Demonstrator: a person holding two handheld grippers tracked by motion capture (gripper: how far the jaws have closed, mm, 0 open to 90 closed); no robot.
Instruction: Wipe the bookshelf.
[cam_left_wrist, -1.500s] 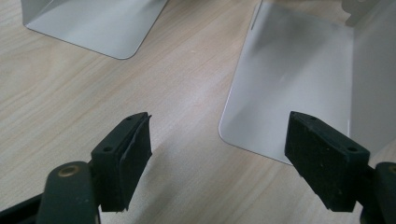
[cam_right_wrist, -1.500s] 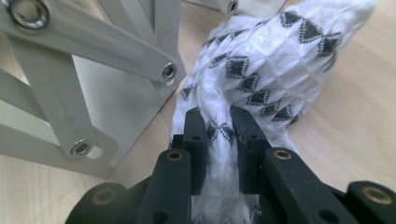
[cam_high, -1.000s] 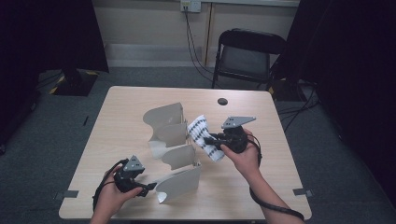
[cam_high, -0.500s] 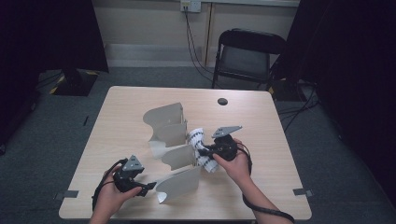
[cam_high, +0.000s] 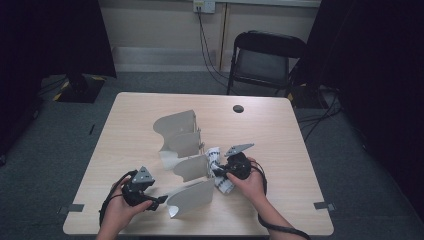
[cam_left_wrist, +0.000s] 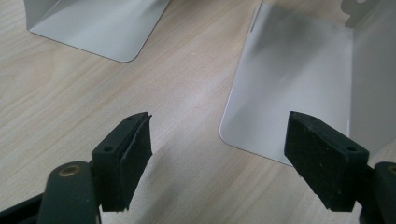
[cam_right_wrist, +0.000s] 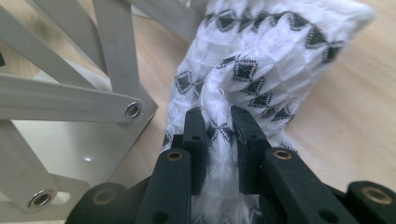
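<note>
A white cloth (cam_high: 218, 167) with a black diamond pattern lies on the wooden table (cam_high: 130, 120), just right of a grey metal folding rack (cam_high: 182, 145) with several upright plates. My right gripper (cam_high: 219, 172) is shut on a bunched fold of the cloth (cam_right_wrist: 261, 60), low over the table beside the rack's hinged bars (cam_right_wrist: 70, 93). My left gripper (cam_high: 159, 201) rests near the table's front edge, left of the rack's nearest plate (cam_high: 192, 196). Its jaws stand wide open with bare table between them, and the edge of that plate (cam_left_wrist: 289, 93) lies ahead to the right.
A small dark disc (cam_high: 238, 108) sits near the table's far edge. A black folding chair (cam_high: 265, 55) stands behind the table. Cables (cam_high: 112, 200) trail from both grippers toward the person's forearms.
My right gripper has come down and toward the front of the table with the cloth, which now rests against the tabletop. My left gripper has stayed put.
</note>
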